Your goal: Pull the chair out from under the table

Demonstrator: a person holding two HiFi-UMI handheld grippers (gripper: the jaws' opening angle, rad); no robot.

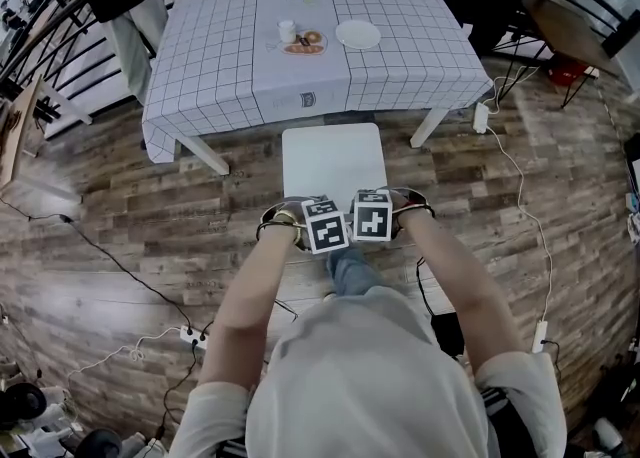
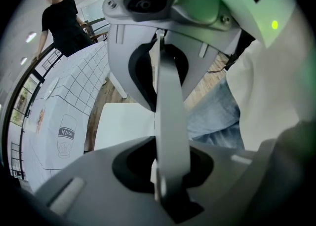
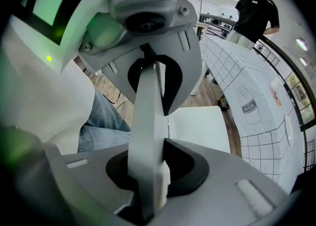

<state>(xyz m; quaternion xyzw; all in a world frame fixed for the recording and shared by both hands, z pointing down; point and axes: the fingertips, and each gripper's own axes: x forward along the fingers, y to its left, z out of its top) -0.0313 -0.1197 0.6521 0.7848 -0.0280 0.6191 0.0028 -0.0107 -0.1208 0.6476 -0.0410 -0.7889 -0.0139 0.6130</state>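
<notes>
Jaws of left gripper (image 2: pixel 170 121) and right gripper (image 3: pixel 150 121) clamp the thin flat top edge of the smooth white chair (image 1: pixel 333 161)

Bright, even indoor light, soft shadows; strong fisheye bending, dark corners, blurred near foreground.

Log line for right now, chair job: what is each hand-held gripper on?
left hand-held gripper: shut on chair backrest | right hand-held gripper: shut on chair backrest | chair seat: mostly out from under table
</notes>
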